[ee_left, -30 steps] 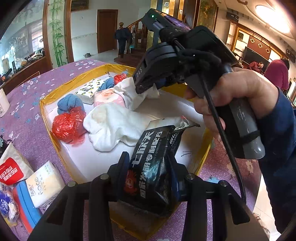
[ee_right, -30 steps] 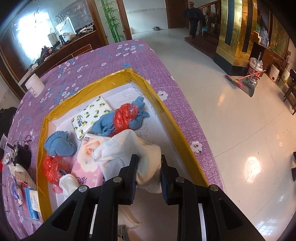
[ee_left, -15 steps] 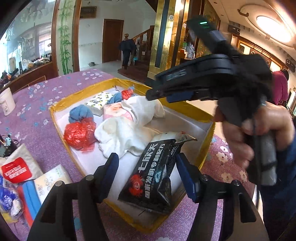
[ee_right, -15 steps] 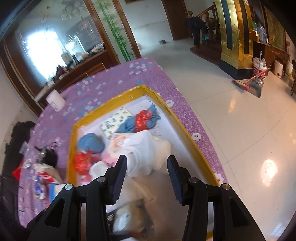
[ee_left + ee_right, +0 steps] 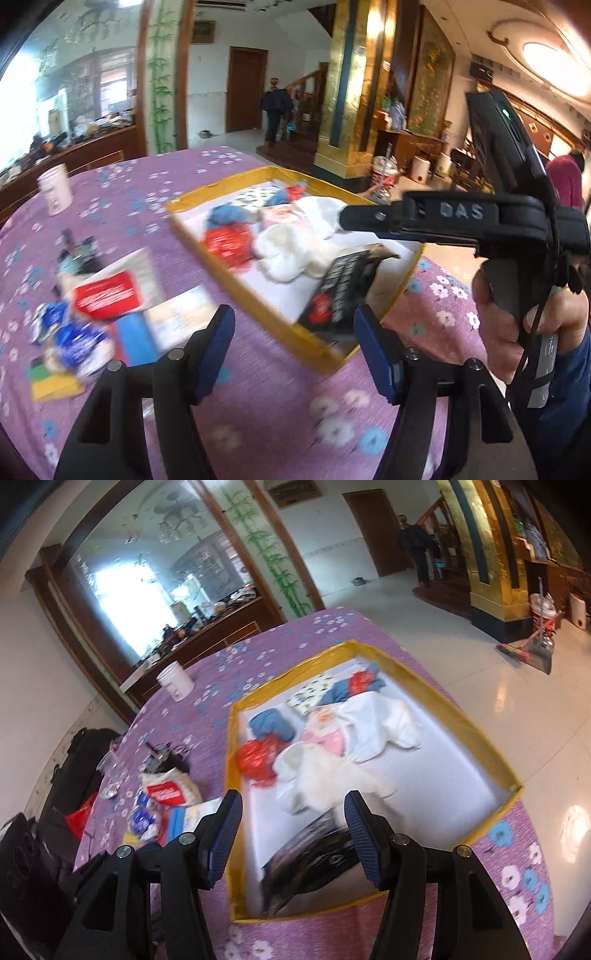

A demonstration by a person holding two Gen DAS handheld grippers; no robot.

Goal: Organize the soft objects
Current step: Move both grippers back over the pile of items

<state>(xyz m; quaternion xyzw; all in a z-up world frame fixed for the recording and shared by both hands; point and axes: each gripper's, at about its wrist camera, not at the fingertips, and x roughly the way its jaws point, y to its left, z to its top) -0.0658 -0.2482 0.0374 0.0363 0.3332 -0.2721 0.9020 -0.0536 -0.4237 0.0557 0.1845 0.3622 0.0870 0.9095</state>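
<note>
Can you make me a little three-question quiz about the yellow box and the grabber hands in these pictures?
1. True or false: the left gripper is squeezing the black packet.
2. Pick one. The white cloth lies: A) on the purple tablecloth, B) inside the yellow box, C) on the floor.
3. Fill in: the red-and-white packet sits outside the box, on the ______ tablecloth.

Key:
1. False. Its jaws stand wide apart with nothing between them, and the packet lies in the box.
2. B.
3. Purple. The right gripper is open too.
</note>
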